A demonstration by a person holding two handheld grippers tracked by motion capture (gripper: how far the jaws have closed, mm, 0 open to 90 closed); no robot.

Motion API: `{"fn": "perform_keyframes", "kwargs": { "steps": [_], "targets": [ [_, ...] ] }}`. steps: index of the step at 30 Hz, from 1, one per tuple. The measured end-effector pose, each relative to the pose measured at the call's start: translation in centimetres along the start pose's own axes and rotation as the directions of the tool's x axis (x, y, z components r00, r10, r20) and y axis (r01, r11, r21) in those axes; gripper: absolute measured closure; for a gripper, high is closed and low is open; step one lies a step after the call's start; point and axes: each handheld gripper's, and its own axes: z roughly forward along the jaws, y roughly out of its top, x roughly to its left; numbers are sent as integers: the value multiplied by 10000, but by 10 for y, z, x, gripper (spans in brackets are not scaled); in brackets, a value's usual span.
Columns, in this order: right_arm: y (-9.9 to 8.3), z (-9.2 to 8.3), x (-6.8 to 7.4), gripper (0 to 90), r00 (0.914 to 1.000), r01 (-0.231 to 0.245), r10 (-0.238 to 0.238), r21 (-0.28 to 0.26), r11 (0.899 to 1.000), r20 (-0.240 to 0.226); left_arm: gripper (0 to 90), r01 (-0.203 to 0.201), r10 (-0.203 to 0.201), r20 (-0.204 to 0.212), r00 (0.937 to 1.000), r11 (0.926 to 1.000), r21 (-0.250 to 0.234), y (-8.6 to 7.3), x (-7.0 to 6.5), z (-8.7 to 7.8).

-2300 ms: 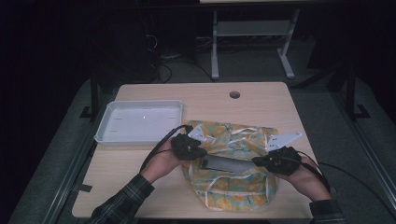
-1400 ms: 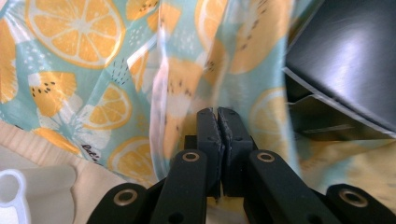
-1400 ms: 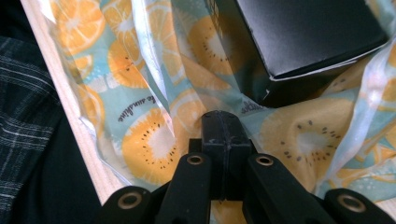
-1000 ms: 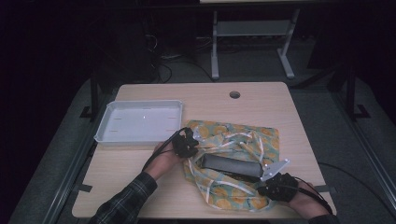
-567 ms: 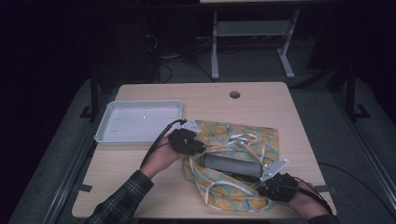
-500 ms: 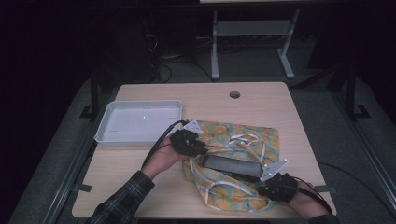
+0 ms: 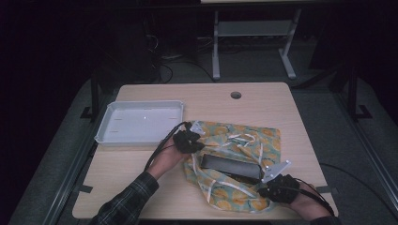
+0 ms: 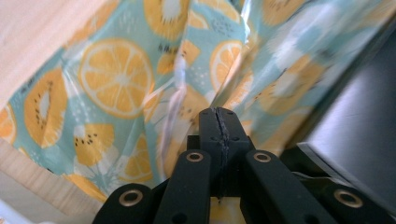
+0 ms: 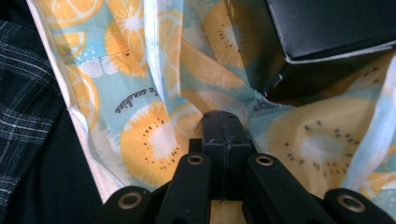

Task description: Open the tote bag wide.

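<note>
One table (image 7: 141,178) fills the middle of the high view. One white tray (image 7: 141,123) lies left of centre. One fruit-print bag (image 7: 244,140) lies right of centre, with one black box (image 7: 230,167) on it. Two grippers: left gripper (image 7: 196,143) at centre, right gripper (image 7: 263,190) at lower right.

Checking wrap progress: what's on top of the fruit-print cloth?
A black box lies on the fruit-print cloth, with cloth folds rising around it. Its underside and the cloth beneath are hidden.
</note>
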Motion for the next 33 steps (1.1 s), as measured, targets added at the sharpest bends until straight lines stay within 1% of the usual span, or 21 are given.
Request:
{"fn": "perform_keyframes", "kwargs": {
  "steps": [3,4,5,6,7,8,9,10,12,14,16,17,18,21,22,24,25,27,29,31,33],
  "targets": [
    [0,0,1,897,10000,44,-44,-17,10000,31,899,-244,253,-381,9990,9994,234,-1,1,8],
    [1,0,2,897,10000,-60,60,28,10000,25,899,-251,263,-452,9986,9994,257,-1,2,10],
    [1,1,3,897,10000,30,-30,-25,10000,32,899,-237,253,-497,9984,9992,315,-1,3,12],
    [2,1,4,897,10000,-29,29,19,10000,0,898,-250,268,-581,9979,9992,315,-2,4,15],
    [3,2,4,897,9999,161,-161,-13,9999,58,898,-225,245,-564,9981,9991,348,-2,5,16],
    [4,2,5,897,9998,208,-208,-17,9998,63,898,-131,146,-508,9986,9994,308,-2,7,16],
    [5,3,6,897,9999,161,-161,6,9999,35,897,16,-10,-372,9993,9998,175,-2,8,14],
    [6,3,6,897,9996,269,-269,11,9996,86,895,122,-122,-266,9996,9999,-1,-2,9,11],
    [6,4,6,897,9995,302,-302,1,9995,96,872,444,-445,-12,9990,9980,-453,-1,11,1],
    [6,3,7,896,9996,253,-253,-2,9997,92,826,673,-650,345,9973,9952,-716,0,13,-10],
    [6,3,7,895,9997,211,-211,-40,9998,99,770,803,-741,614,9954,9911,-1059,1,12,-21],
    [7,2,6,892,9997,175,-173,-98,9998,150,747,715,-638,715,9954,9913,-1109,1,12,-27],
    [7,0,7,879,9999,51,-49,-182,9998,131,727,823,-712,868,9937,9878,-1324,2,10,-33],
    [8,-6,7,835,9997,-147,154,-451,9989,165,717,686,-543,922,9943,9848,-1599,4,3,-47],
    [8,-8,7,821,9996,-193,203,-532,9984,187,719,611,-463,918,9947,9844,-1652,4,1,-50],
    [8,-11,7,787,9994,-269,281,-645,9976,178,760,493,-326,968,9948,9831,-1762,4,-5,-57],
    [8,-13,7,768,9992,-320,335,-686,9971,200,786,367,-190,1020,9946,9840,-1745,4,-8,-60],
    [8,-17,7,734,9990,-398,415,-862,9955,181,854,264,-59,1150,9934,9838,-1772,2,-16,-65],
    [8,-23,6,710,9986,-482,502,-1056,9932,165,895,155,88,1405,9900,9852,-1708,0,-25,-69],
    [8,-29,6,685,9986,-475,500,-1248,9910,172,895,149,124,1558,9877,9849,-1726,-3,-32,-70],
    [9,-34,5,666,9984,-509,537,-1419,9886,162,896,51,229,1680,9855,9865,-1640,-7,-39,-70]
  ]
}}
